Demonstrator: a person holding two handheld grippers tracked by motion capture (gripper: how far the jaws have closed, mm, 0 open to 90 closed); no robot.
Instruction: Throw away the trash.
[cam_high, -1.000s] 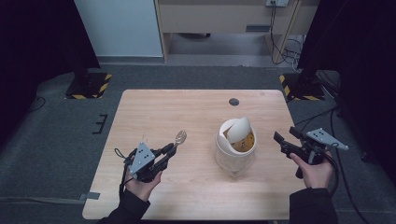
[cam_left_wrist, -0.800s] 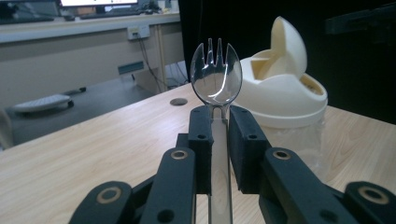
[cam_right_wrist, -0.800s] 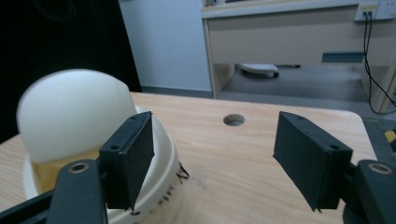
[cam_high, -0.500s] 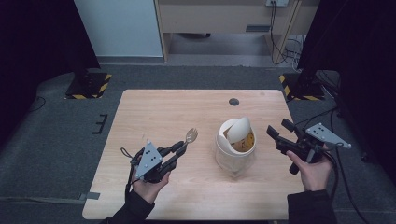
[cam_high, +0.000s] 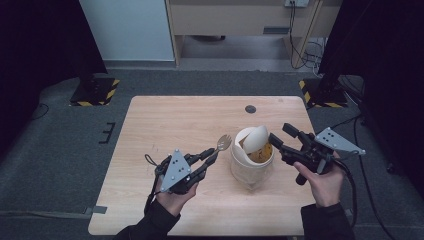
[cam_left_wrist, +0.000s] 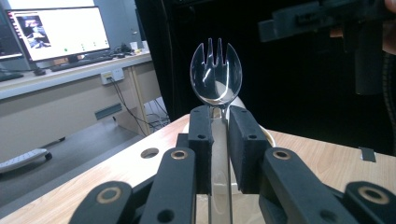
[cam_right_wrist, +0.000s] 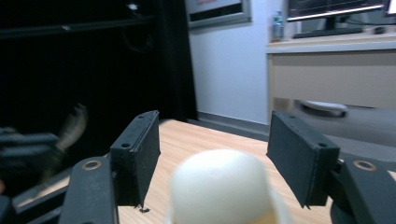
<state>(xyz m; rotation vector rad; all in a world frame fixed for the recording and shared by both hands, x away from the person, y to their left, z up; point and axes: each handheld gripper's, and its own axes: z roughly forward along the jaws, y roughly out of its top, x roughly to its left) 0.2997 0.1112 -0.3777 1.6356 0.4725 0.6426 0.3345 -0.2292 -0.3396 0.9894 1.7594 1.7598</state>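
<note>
Spork nearer cup, right gripper closing

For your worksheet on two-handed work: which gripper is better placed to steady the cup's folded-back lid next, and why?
Probably the right gripper: its open jaws flank the lid flap of the cup, pads not yet touching. The left gripper is shut on the clear spork.

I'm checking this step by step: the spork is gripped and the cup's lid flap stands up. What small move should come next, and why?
Probably the right gripper should ease forward and close on the raised lid flap. Its jaws have just been closing but stand apart, the flap's top between them untouched. The left gripper is shut on the spork, beside the cup and aimed at it.
</note>
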